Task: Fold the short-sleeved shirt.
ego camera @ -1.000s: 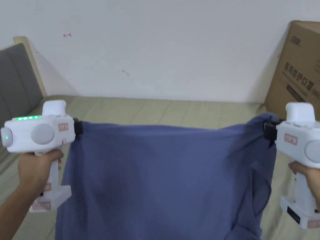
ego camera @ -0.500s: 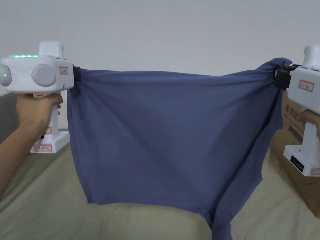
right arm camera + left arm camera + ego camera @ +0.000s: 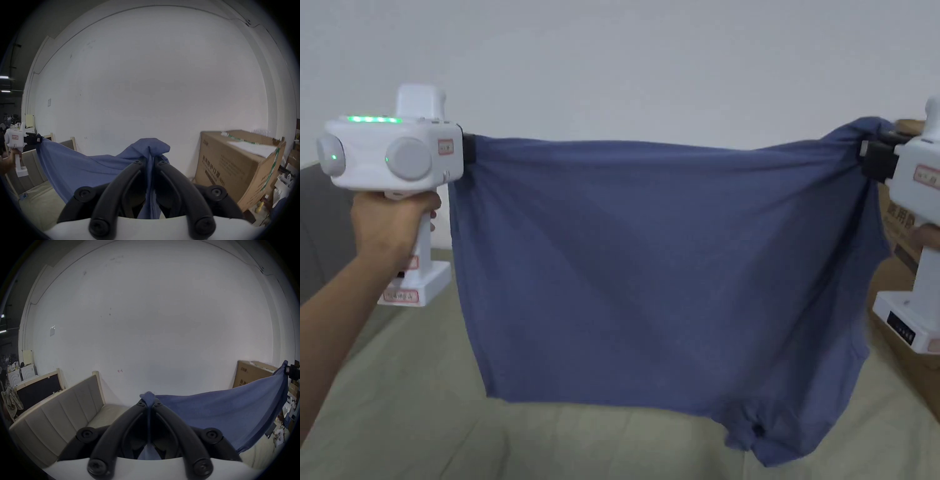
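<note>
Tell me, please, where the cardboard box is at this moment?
In the head view the cardboard box sits at the far right edge, behind the right gripper and the held blue shirt, beside the beige cushion.

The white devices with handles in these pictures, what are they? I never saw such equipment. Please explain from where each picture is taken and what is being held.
They are hand-held grippers: a person holds one in each hand, like a pistol grip. The head view comes from a camera on the person's head. There the left gripper and the right gripper hold a blue short-sleeved shirt stretched between them, hanging in the air above a beige bed or sofa surface. The other two pictures come from a camera on each gripper, looking along its black fingers. In both, the fingers are closed on bunched blue cloth. A cardboard box stands at the right, and a white wall is behind.
</note>
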Tool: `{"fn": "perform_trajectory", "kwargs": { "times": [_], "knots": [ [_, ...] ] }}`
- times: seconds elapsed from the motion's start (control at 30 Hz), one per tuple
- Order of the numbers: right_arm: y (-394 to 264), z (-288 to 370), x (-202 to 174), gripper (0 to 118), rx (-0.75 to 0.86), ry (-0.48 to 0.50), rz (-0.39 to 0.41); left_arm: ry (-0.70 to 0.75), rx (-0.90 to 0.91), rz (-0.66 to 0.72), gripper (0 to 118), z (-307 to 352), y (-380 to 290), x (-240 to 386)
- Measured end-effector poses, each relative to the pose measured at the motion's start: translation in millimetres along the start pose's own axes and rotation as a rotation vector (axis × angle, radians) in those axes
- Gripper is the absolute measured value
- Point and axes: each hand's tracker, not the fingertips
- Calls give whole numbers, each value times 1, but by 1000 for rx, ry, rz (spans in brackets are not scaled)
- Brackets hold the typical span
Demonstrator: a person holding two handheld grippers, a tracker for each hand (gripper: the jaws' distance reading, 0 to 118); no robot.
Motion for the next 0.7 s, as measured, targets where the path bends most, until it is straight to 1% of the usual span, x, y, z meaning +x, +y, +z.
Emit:
{"fn": "perform_trajectory", "kwargs": {
  "times": [0.13, 0.17, 0.3, 0.33, 0.43, 0.7],
  "knots": [
    [-60, -9, 7, 9, -101, 2, -67, -14, -74, -13, 2, -10, -55, 5],
    [-75, -8, 9, 9, -122, 2, -95, -21, -85, -12, 2, -9, -70, 7],
    [-130, 6, 15, 9, -207, 6, -145, -34, -167, -18, 2, 2, -125, 9],
    [-142, 13, 16, 9, -233, 11, -165, -46, -177, -9, 2, 8, -139, 8],
    [-175, 40, 17, 9, -272, 15, -187, -58, -247, -10, 2, 31, -177, 7],
    [-236, 154, 16, 9, -384, 34, -232, -93, -402, -29, 2, 131, -266, -10]
  ]
}}
